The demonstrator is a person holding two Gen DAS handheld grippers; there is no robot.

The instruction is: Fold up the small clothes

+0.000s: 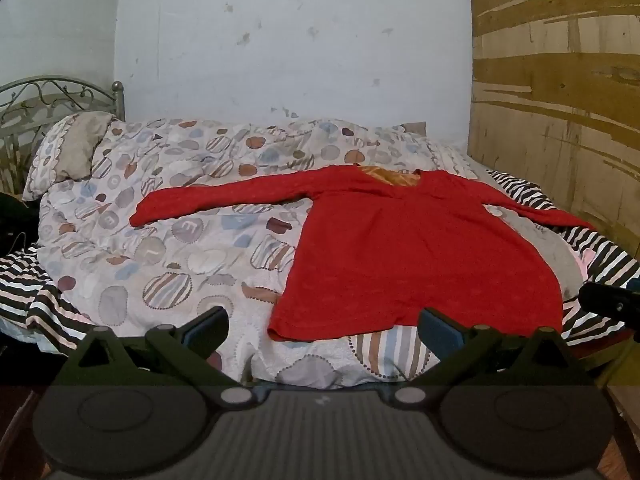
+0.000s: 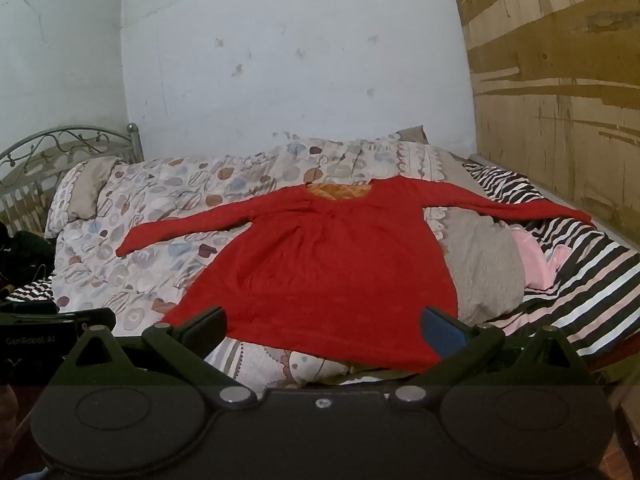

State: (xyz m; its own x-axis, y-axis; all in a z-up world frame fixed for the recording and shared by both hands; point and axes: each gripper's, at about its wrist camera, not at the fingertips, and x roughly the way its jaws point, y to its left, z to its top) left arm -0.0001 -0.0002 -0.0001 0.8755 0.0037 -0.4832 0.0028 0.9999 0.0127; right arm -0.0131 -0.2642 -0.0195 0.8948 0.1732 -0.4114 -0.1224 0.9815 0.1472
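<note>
Red long-sleeved top lies flat on the patterned duvet, sleeves spread, hem nearest you. Beside it sit grey and pink clothes. Your left gripper and right gripper hover with fingers spread wide, holding nothing.

The left tongs stand spread as wide as they go, with nothing between their blue pads. They tilt a little downward, and their fingertips hang just short of the near hem of the red top, not touching it. The right tongs are equally wide and empty, tilted down likewise, with their fingertips over that same hem. Seen from the right wrist, the left tongs sit low at the left edge, beside the top's near corner.
</note>
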